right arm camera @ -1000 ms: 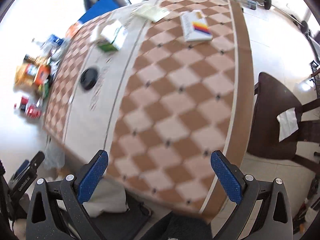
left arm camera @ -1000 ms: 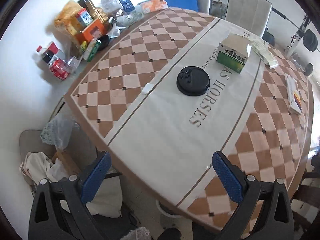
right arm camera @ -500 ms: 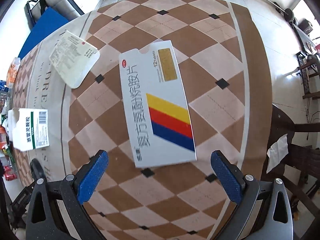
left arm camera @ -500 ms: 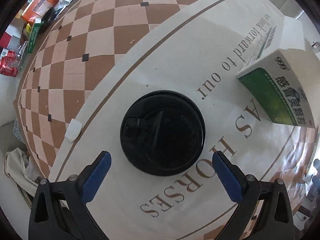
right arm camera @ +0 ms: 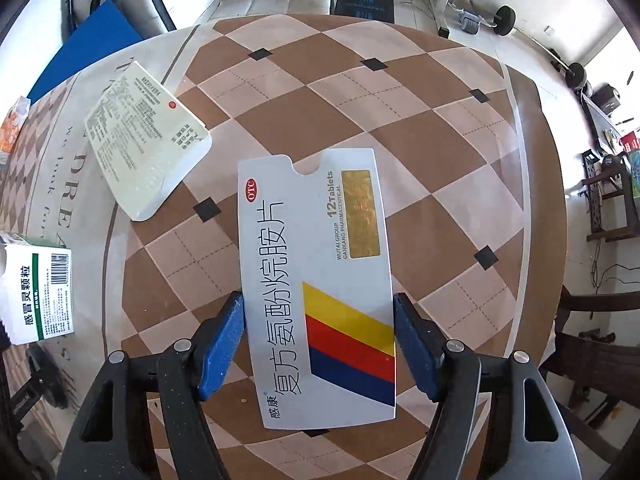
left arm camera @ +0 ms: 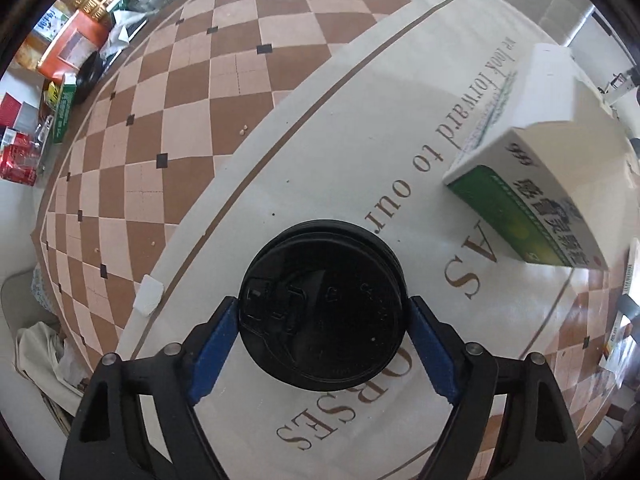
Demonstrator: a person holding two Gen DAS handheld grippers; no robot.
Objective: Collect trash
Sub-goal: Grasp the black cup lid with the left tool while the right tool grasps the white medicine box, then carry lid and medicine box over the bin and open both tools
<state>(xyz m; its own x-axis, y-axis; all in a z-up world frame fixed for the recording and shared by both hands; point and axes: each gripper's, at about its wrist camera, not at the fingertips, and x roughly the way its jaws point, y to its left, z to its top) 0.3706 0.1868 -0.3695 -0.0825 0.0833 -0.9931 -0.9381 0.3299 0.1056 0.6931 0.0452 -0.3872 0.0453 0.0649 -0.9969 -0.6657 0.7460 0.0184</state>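
Note:
My left gripper [left arm camera: 322, 330] is shut on a black plastic cup lid [left arm camera: 322, 312] that lies on the cream band of the tablecloth [left arm camera: 320, 128]; both blue pads press its rim. My right gripper [right arm camera: 318, 330] is shut on a flat white tablet box [right arm camera: 316, 280] with yellow, red and blue stripes, its pads against the two long edges, on the checked cloth [right arm camera: 360, 112]. A green and white medicine box [left arm camera: 532, 200] stands right of the lid and shows in the right wrist view [right arm camera: 38, 292].
A flat pale sachet [right arm camera: 146, 148] lies left of the tablet box. A small white scrap [left arm camera: 149, 295] lies left of the lid. Cartons, cans and wrappers [left arm camera: 68, 52] crowd the table's far left edge. A dark chair [right arm camera: 600, 320] stands at the right.
Both grippers came down from above the table and closed: the left one on the black lid, the right one on the striped tablet box.

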